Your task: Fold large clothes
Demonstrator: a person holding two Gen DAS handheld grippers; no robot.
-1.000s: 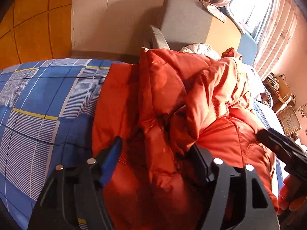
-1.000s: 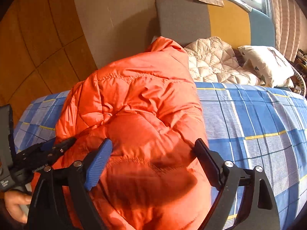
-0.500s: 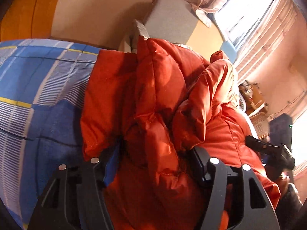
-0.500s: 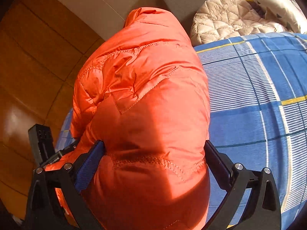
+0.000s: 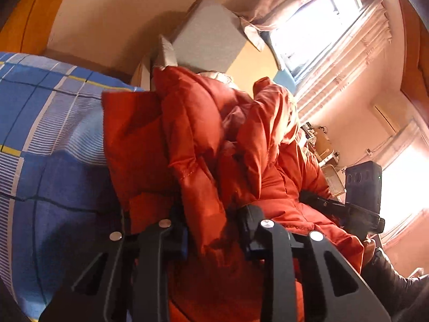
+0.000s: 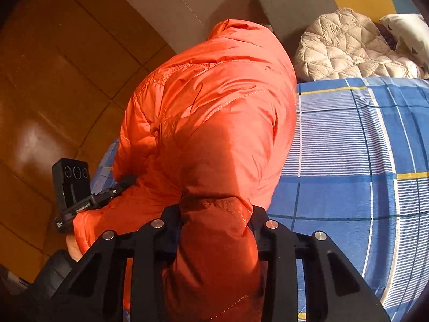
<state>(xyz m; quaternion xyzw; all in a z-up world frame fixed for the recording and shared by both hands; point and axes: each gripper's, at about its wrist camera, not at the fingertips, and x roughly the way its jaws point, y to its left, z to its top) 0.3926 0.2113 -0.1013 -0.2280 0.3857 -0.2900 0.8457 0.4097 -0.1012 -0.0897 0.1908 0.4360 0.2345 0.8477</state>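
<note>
Jacket (image 6: 214,112), orange, puffy, quilted, crumpled.

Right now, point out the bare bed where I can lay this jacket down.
Free: the blue checked sheet right of the orange jacket, below the beige quilted coat and pillow. Also free: sheet left of the jacket. Crowded: the head end, under coat and pillow.

Both grippers' fingertips buried in orange puffer jacket (image 6: 214,123) folds; jacket bottom cut off by frame; shelf clutter (image 5: 325,147) too small to tell.
</note>
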